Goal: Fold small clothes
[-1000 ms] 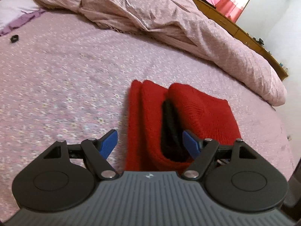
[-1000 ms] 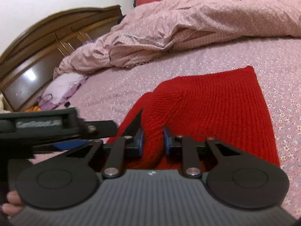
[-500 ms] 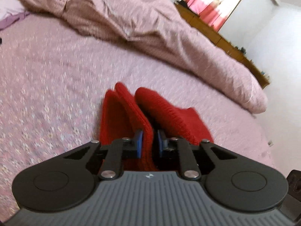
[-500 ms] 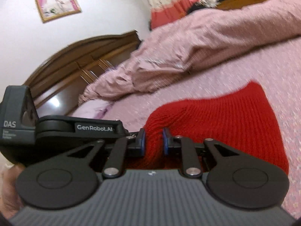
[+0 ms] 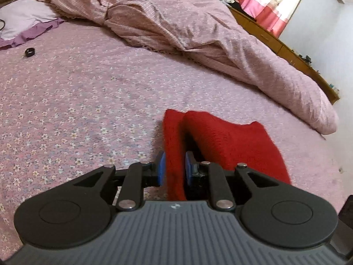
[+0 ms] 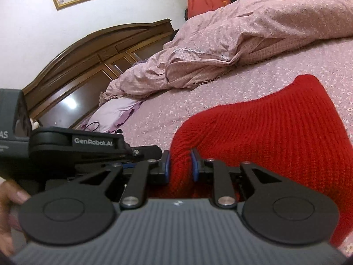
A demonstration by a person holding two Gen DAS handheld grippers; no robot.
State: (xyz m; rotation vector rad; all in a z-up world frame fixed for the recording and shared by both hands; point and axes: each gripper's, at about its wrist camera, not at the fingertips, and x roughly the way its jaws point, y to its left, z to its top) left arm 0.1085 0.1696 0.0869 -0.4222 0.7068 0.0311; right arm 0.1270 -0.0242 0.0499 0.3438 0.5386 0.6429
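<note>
A red knitted garment (image 5: 231, 145) lies folded on the flowered pink bedsheet (image 5: 77, 101), its near edge lifted. My left gripper (image 5: 173, 170) is shut on a thick fold of that edge, blue pads pressing both sides. In the right wrist view the same red garment (image 6: 275, 137) rises in a hump toward my right gripper (image 6: 180, 165). Its pads still pinch a ridge of the knit while the jaws are opening a little. The left gripper's body (image 6: 72, 145) sits close on the left, held by a hand (image 6: 8, 198).
A rumpled pink duvet (image 5: 176, 22) is heaped along the far side of the bed. A lilac pillow (image 5: 24, 19) and a small black ring (image 5: 29, 52) lie at the far left. A dark wooden headboard (image 6: 77, 66) and a low wooden cabinet (image 5: 286, 50) border the bed.
My left gripper went from wide open around the garment's edge to shut on a fold of it. Both grippers have lifted the near edge. The right grip stayed on the knit.
</note>
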